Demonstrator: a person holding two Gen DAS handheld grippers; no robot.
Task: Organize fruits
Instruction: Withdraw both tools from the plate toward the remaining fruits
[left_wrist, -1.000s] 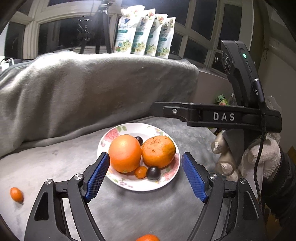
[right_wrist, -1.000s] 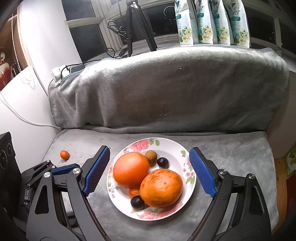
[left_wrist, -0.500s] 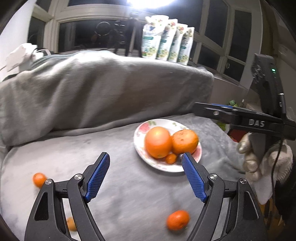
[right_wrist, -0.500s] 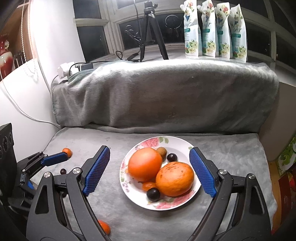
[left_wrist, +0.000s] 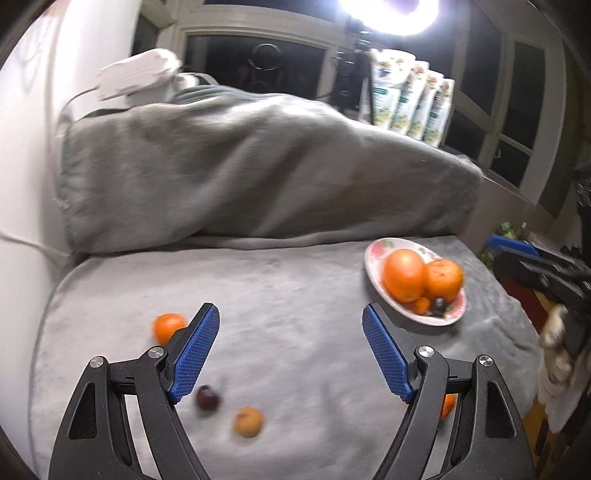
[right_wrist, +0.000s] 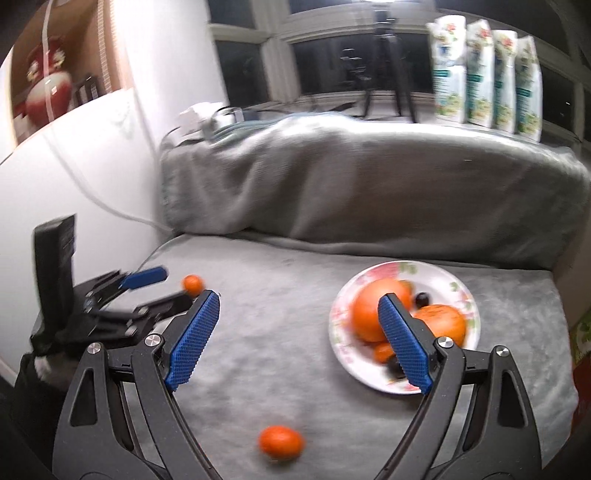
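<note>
A floral plate (left_wrist: 375, 245) (right_wrist: 439, 271) holds two large oranges (left_wrist: 404, 269) (right_wrist: 369, 314), a kumquat and dark grapes. Loose on the grey blanket lie a small orange (left_wrist: 166, 326) (right_wrist: 192, 284), a dark grape (left_wrist: 207, 398), a tan fruit (left_wrist: 248, 421), and another small orange (right_wrist: 280, 442) (left_wrist: 447, 404). My left gripper (left_wrist: 290, 347) is open and empty above the blanket, left of the plate; it also shows in the right wrist view (right_wrist: 147, 282). My right gripper (right_wrist: 299, 339) is open and empty, its right finger in front of the plate.
A grey blanket-covered backrest (left_wrist: 258, 166) rises behind the seat. Several pouches (right_wrist: 487, 81) and a tripod (right_wrist: 384, 66) stand on the windowsill. A white wall (right_wrist: 92, 177) bounds the left. The seat drops off at the right edge (left_wrist: 524, 317).
Both grippers swung left and back from the plate. The plate now sits to the right in both views, and loose fruit on the blanket has come into view.
</note>
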